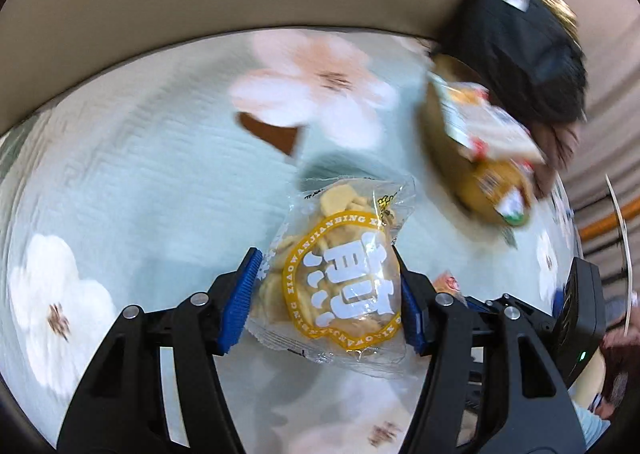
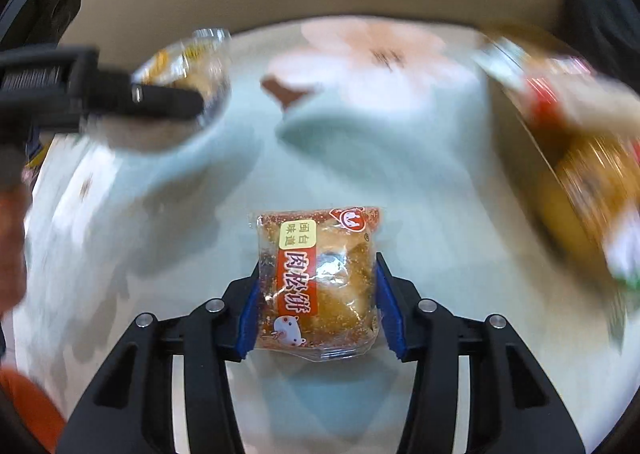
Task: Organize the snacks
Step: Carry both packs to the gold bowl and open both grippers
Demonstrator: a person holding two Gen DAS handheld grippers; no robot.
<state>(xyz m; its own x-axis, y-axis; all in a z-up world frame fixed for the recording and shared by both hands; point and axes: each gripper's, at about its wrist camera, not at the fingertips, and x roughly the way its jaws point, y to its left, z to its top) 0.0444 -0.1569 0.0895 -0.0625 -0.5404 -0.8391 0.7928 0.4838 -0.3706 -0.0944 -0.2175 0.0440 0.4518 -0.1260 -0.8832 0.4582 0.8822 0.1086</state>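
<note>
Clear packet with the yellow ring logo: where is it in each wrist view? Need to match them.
Left wrist view: the clear cracker packet with the yellow ring logo sits low centre, between the blue pads of the left hand-held gripper.
Right wrist view: upper left, blurred, behind that gripper's black finger.
Shared landmark: the brown leaf shape printed on the pale floral tablecloth.

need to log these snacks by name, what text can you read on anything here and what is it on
"XIAOWANJIANBING": yellow ring on the clear cracker packet in the left tool.
"煎": large white character inside that ring.
"肉松饼": red strip on the cake packet in the right tool.
"闽台味道": pale yellow tag on the same packet.
The wicker basket's packets carry print too blurred to read.
</note>
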